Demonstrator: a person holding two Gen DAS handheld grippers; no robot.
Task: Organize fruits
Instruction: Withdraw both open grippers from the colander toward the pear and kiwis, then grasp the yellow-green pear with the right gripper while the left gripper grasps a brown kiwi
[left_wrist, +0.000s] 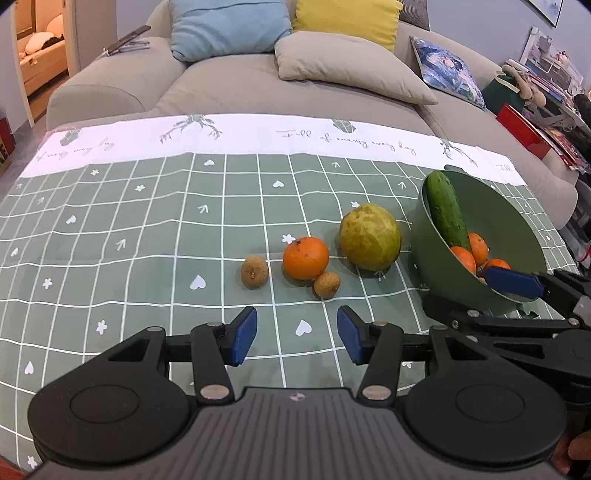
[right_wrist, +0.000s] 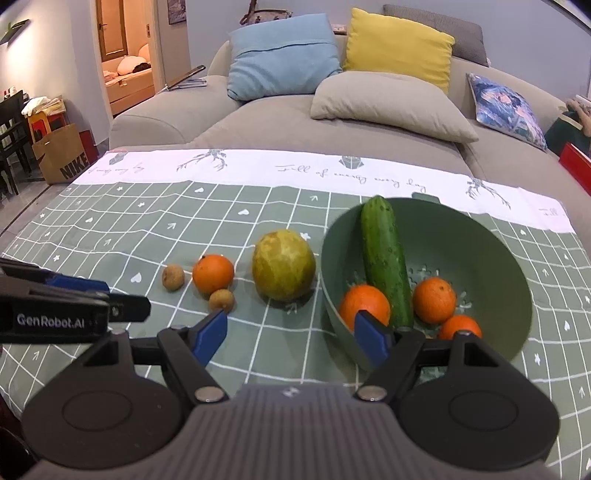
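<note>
A green bowl (right_wrist: 480, 258) is seen on the checked cloth (right_wrist: 110, 240), with a cucumber (right_wrist: 384, 258) and three oranges inside. Beside it a pear (right_wrist: 283, 269), an orange (right_wrist: 213, 274) and two small brown fruits lie. Both jaws are held open and empty: left gripper (left_wrist: 297, 334), right gripper (right_wrist: 291, 334).

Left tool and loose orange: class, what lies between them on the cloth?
Only bare cloth separates the left tool from the orange in the left wrist view; small brown fruits flank it.
</note>
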